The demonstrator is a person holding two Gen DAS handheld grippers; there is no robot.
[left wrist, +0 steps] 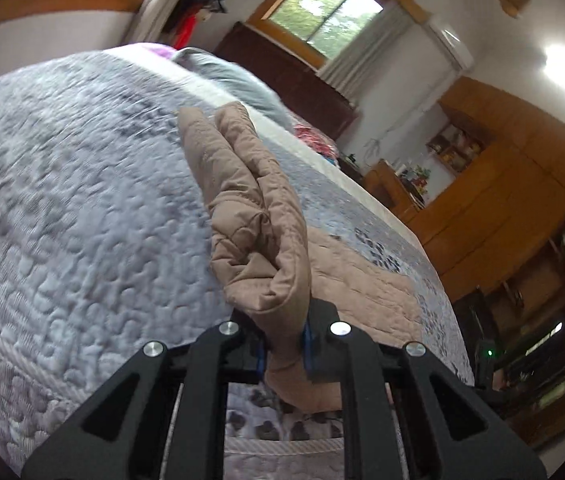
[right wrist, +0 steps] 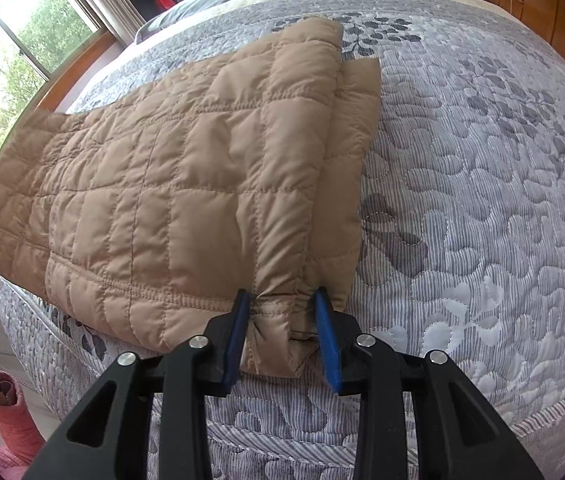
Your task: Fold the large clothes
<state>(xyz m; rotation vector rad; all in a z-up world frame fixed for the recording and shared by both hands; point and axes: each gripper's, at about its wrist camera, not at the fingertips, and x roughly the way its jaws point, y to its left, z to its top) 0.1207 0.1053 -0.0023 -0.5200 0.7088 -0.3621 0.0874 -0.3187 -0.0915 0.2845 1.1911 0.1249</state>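
A tan quilted jacket lies spread on the grey patterned bed quilt. My right gripper is shut on the jacket's near corner at its hem, with blue pads either side of bunched fabric. In the left wrist view my left gripper is shut on another part of the jacket, which stands up in a thick fold above the bed quilt. More of the jacket lies flat on the bed to the right.
Grey pillows lie at the head of the bed by a dark headboard. Wooden cabinets stand along the right wall. Windows are on the left. A pink object sits on the floor beside the bed.
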